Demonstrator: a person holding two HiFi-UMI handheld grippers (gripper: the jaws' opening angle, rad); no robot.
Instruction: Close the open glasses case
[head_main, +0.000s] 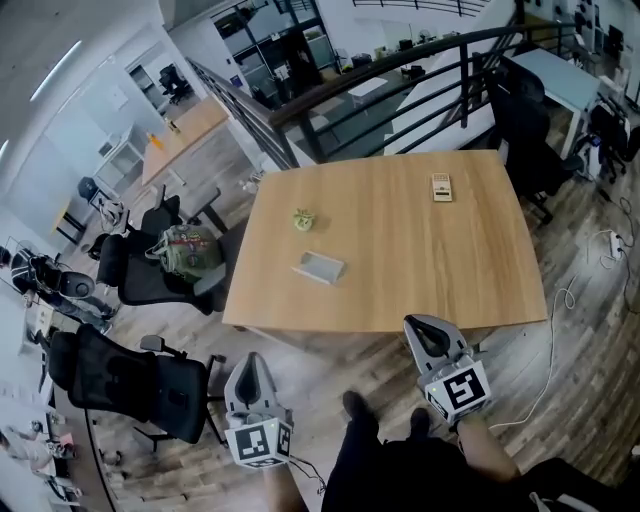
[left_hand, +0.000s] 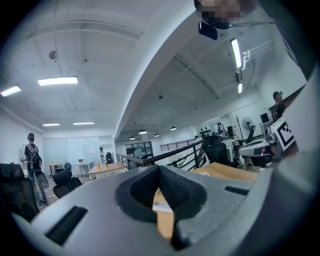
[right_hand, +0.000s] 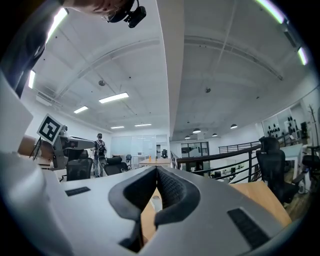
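The glasses case (head_main: 319, 267) is a pale grey, flat oblong lying on the wooden table (head_main: 420, 270), left of its middle and near the front. Whether its lid stands open I cannot tell from here. Both grippers hang short of the table's near edge, over the floor. My left gripper (head_main: 252, 360) is shut and empty; in the left gripper view its jaws (left_hand: 159, 171) meet, with the case (left_hand: 161, 205) showing below them. My right gripper (head_main: 421, 324) is shut with nothing in it, its tips (right_hand: 156, 172) closed in the right gripper view.
A small green object (head_main: 303, 219) sits behind the case, and a small cream device (head_main: 441, 187) lies at the table's far right. Black office chairs (head_main: 150, 275) stand left of the table. A dark railing (head_main: 400, 70) runs behind it. A white cable (head_main: 560, 310) trails on the floor at right.
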